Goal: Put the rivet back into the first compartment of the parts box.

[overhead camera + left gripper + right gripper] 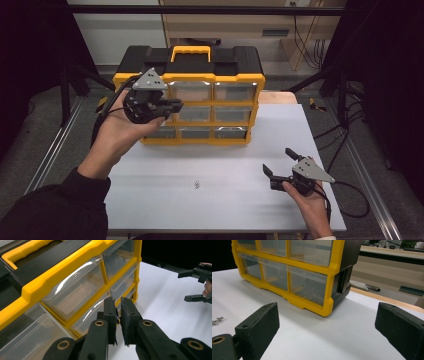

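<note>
A yellow and black drawer organizer (pixel 190 75) with clear drawers stands at the back of the white table (pixel 225 210). My left gripper (pixel 177 106) is held up in front of its upper left drawers, pointing right. Seen in the left gripper view, the left gripper (pixel 118 312) has its jaws almost together with a thin slit between the pads, just off the organizer (pixel 62 270); I cannot tell if anything tiny is pinched. My right gripper (pixel 276 160) rests low at the table's front right, jaws wide apart and empty. It faces the organizer (pixel 312 267).
A few small screws (pixel 196 185) lie on the table's front middle, to the left of my right gripper; they also show as screws (pixel 217 320) at the left edge of the right gripper view. Cables trail beyond the table's right edge.
</note>
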{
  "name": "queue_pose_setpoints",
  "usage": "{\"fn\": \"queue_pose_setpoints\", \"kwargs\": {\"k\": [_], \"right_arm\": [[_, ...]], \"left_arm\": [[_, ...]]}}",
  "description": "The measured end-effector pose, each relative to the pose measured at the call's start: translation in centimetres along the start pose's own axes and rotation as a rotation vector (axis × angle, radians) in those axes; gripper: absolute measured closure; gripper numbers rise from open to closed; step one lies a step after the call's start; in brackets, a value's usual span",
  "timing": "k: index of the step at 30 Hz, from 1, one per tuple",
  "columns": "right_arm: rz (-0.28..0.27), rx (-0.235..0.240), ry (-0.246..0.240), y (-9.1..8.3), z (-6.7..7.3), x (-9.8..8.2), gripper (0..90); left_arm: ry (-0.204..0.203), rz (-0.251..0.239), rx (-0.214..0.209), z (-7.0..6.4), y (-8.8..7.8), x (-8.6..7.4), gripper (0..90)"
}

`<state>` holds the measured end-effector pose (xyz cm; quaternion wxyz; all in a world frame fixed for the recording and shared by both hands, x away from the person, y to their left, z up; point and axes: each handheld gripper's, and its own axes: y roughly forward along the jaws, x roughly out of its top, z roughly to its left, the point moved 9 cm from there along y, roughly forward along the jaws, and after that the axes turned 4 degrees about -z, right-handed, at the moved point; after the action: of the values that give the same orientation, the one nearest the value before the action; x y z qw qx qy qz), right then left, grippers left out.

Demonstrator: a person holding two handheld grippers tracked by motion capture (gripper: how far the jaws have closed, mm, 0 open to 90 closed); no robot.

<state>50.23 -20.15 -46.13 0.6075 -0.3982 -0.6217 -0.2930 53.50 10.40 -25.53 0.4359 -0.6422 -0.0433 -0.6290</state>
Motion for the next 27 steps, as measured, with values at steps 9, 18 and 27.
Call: {"fn": "queue_pose_setpoints", "kwargs": {"k": [9,18,27], "right_arm": [[0.001,0.001,0.000,0.0,0.0,0.0,5.6],[0.003,0.002,0.000,0.0,0.1,-0.1,5.6],[0.001,0.004,0.003,0.1,0.1,-0.1,5.6]], "left_arm": [[-0.008,-0.012,0.004,0.2,-0.2,0.2,82.6],[-0.021,-0.033,0.016,0.7,-0.5,0.5,82.6],[-0.023,-0.051,0.047,1.9,-1.5,0.9,82.6]]}}
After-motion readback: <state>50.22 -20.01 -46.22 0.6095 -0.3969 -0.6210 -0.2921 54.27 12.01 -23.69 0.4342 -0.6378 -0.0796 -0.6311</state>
